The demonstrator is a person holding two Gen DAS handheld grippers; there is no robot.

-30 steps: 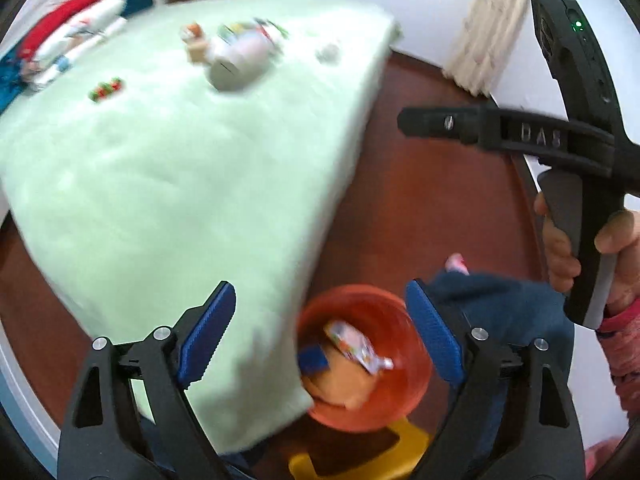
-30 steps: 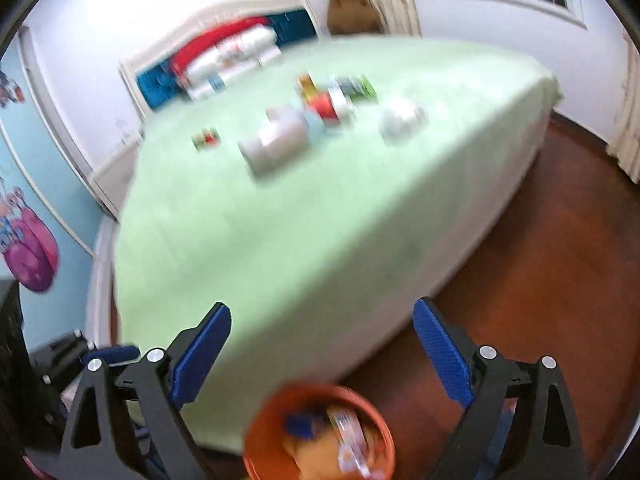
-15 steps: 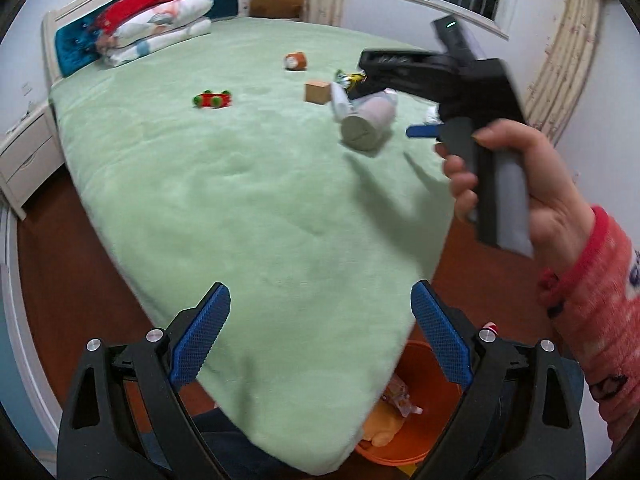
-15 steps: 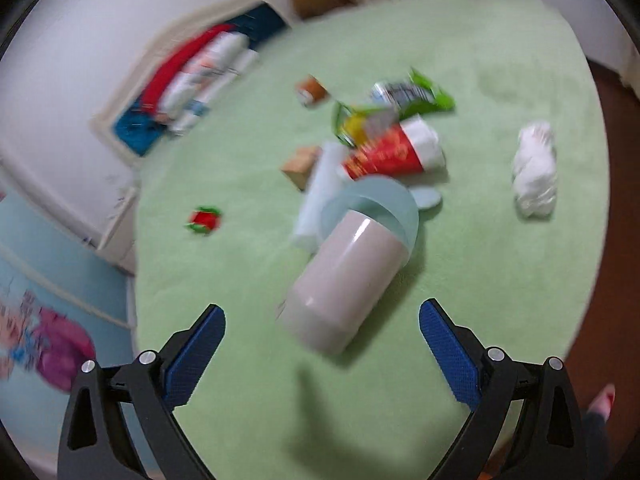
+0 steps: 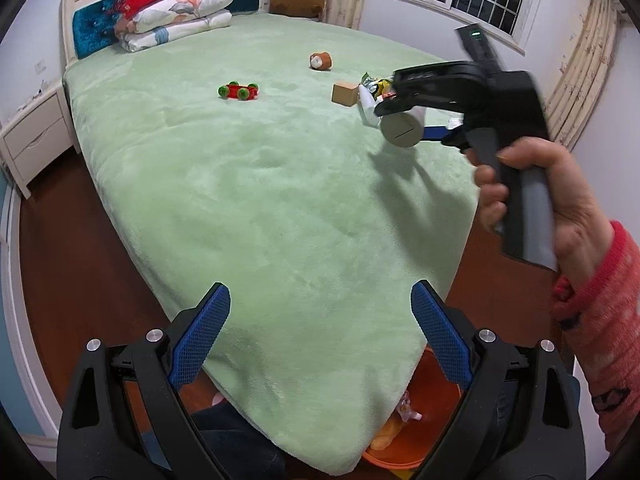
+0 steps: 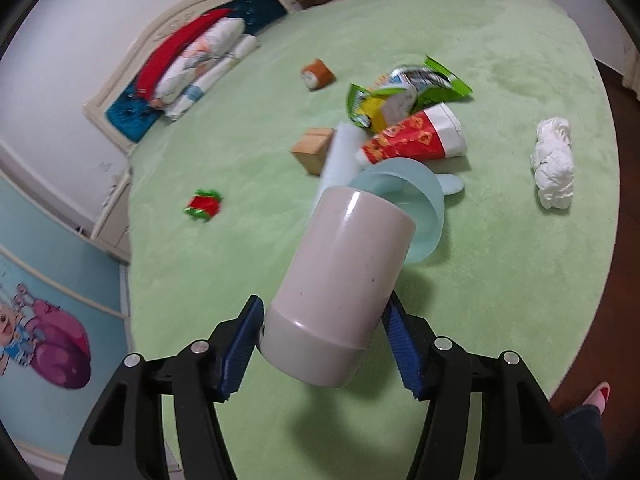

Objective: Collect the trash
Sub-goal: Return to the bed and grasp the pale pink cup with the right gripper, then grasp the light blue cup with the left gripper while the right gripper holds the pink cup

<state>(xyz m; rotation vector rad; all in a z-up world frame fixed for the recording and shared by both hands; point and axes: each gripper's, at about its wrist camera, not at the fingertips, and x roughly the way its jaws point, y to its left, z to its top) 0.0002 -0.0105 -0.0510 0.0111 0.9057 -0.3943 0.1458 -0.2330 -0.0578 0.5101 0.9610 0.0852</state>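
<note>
- Right gripper point(image 6: 322, 346): jaws are closing around the beige cup point(image 6: 340, 288), which is lying between the blue pads near its base end; the left pad is touching its wall, the right pad is just beside it (contact on that side cannot be told).
- Beige cup: tilting, base end toward the camera, open end pointing away toward the pale blue cup point(image 6: 408, 208) behind it; in the left wrist view the same cup point(image 5: 401, 130) is showing its round base under the gripper's black arm.
- Other trash, placed from the beige cup: red paper cup point(image 6: 416, 140) lying on its side just beyond; green snack wrapper point(image 6: 408, 88) farther beyond; crumpled white tissue point(image 6: 554, 162) well apart to the right.
- Non-trash nearby: wooden block point(image 6: 314, 148) beyond-left; red-and-green toy car point(image 6: 203, 205) well left.
- Right hand point(image 5: 532, 196) is gripping the gripper's handle, red sleeve showing.
- Left gripper point(image 5: 320, 332): jaws standing wide apart, nothing between them, hanging over the bed's near corner, well apart from the beige cup.
- Green bedspread point(image 5: 260, 200): open, bare stretch lying between the beige cup and the bed's near edge.
- Orange bin point(image 5: 408, 436) is sitting on the floor below that corner, partly hidden (some scraps inside).
</note>
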